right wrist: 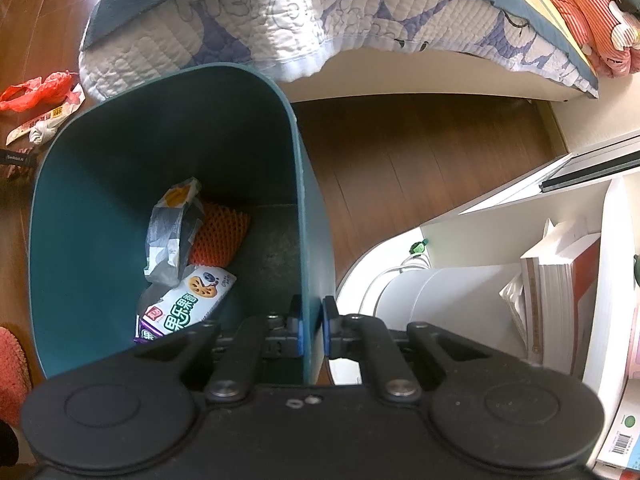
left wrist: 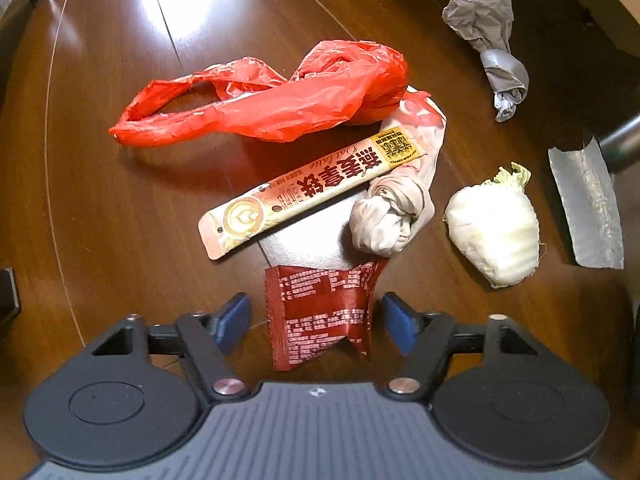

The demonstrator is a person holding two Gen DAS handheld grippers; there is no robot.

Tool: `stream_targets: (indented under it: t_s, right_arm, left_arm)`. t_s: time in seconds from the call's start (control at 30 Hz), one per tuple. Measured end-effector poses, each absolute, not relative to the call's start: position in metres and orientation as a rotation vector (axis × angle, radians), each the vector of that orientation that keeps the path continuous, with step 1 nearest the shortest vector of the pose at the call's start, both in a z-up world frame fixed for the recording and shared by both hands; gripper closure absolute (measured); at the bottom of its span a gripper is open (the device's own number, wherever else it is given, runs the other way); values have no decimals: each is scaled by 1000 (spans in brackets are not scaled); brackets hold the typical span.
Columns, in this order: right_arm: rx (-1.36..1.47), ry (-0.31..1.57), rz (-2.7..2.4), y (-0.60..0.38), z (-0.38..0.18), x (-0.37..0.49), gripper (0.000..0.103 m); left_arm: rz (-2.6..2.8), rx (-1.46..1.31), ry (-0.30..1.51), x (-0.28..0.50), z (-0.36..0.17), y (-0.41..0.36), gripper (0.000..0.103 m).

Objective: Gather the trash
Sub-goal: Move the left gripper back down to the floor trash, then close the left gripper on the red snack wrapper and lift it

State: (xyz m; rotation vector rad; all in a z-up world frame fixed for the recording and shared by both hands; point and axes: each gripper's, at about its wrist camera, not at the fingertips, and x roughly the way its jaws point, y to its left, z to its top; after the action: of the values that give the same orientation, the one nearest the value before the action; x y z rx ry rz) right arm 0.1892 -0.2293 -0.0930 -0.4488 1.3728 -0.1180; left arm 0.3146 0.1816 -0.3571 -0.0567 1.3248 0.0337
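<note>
A left gripper (left wrist: 316, 322) hung over litter on a wooden floor (left wrist: 100, 200), its jaws spread either side of a dark red wrapper (left wrist: 320, 316) without pinching it. Beside the wrapper lay an oat latte sachet (left wrist: 308, 192), a red plastic bag (left wrist: 272, 96), a knotted pale bag (left wrist: 394, 216), a cabbage piece (left wrist: 496, 232), a crumpled grey wad (left wrist: 488, 40) and a strip of silver tape (left wrist: 588, 208), all uncollected. The right gripper (right wrist: 312, 328) pinched the rim of a teal bin (right wrist: 88, 220) that already held a snack packet (right wrist: 188, 300), orange foam netting (right wrist: 218, 236) and a taped wrapper (right wrist: 172, 232). By appearances, most of the job remained.
</note>
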Motion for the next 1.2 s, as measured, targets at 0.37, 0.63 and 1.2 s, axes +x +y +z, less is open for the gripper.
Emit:
stream_targets:
  t_s: [0.37,0.63,1.2]
  right_arm:
    - [-440,1368,-116,-231,-92,187,95]
    - [-438,1359,-109,-230,-91,186,95]
    - [-448,1366,-94,-229,-92,185,94]
  left_arm:
    - [-11,-73,1268,292,-318,182,79]
    - [-86,-87,1224,275,-284,172,93]
    - [-274,7,1086,254,-211,127,93]
